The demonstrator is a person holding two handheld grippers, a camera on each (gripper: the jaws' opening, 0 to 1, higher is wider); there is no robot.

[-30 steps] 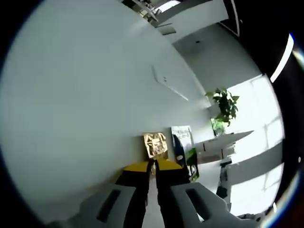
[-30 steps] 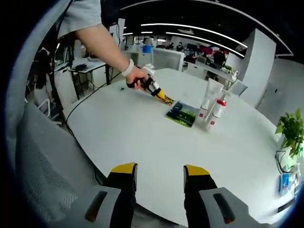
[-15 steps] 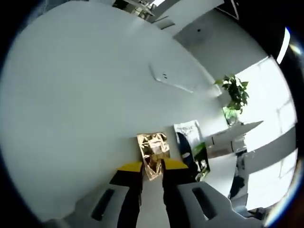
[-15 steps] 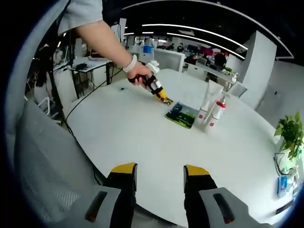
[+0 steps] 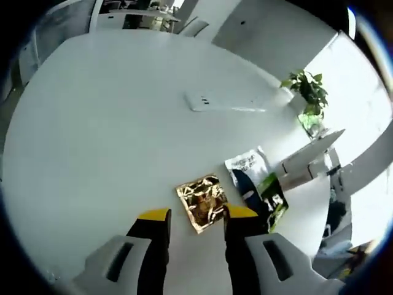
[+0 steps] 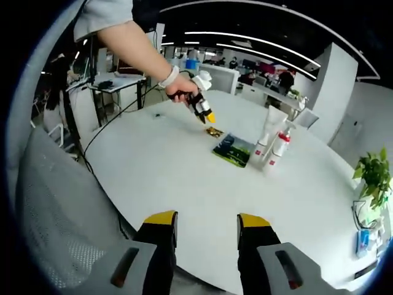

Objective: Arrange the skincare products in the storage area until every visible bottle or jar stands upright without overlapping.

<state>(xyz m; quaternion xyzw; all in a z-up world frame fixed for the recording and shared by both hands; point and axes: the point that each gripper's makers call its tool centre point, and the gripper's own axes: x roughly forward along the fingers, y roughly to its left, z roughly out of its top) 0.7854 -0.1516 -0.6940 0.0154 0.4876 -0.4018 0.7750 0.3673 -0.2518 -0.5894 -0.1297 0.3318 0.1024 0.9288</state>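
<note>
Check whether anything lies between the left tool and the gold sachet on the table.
Nothing visible does. In the left gripper view the gold sachet lies flat on the white table just ahead of the open left tool, with only bare tabletop around it; the green packet lies off to one side.

This is an open-plan office. Around the large round white table point(image 6: 184, 178) there are rows of desks point(image 6: 116, 83) with partitions, and long light strips point(image 6: 245, 44) run across the dark ceiling above it. Beyond the table some people sit at work stations, a grey mesh office chair point(image 6: 49, 209) stands near its edge, and a potted plant point(image 6: 370, 172) grows at its far side.
</note>
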